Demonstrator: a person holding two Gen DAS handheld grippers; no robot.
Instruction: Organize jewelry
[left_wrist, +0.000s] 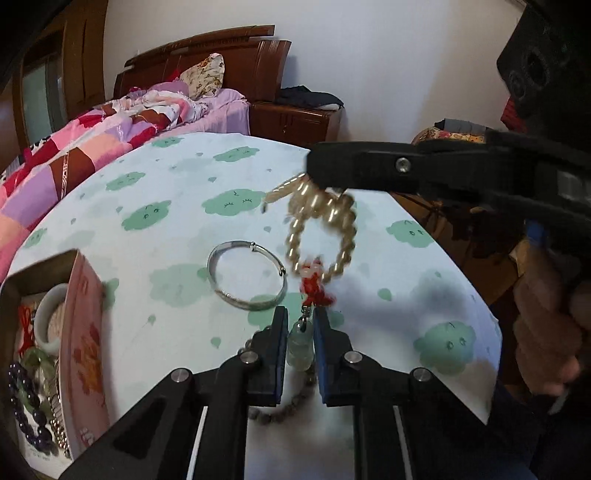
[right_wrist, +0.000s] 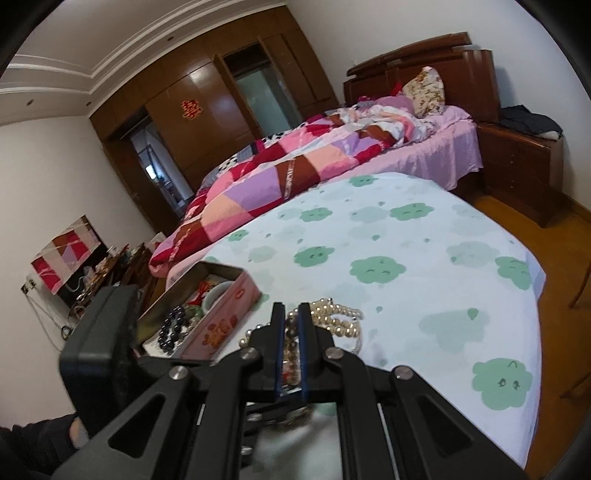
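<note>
Nearest the left wrist camera, the left gripper has its jaws drawn close on a pale green pendant that hangs from a red knot; whether the pads actually press the pendant or only flank it is hard to tell. Under the jaws a string of small brown beads lies on the table, mostly hidden by the gripper body. The pendant belongs to the pearl bracelet, blurred and lifted above the cloud-print tablecloth, its upper coils pinched by the right gripper, which enters from the right. In the right wrist view that gripper is squeezed onto the pearls, with part of the strand hidden between the fingers. A silver bangle lies flat on the cloth just left of the hanging bracelet. At the left edge the pink tin box is cut off; inside show dark purple beads, a white bangle and green pieces, the rest unclear. Beyond the table stands a bed.
</note>
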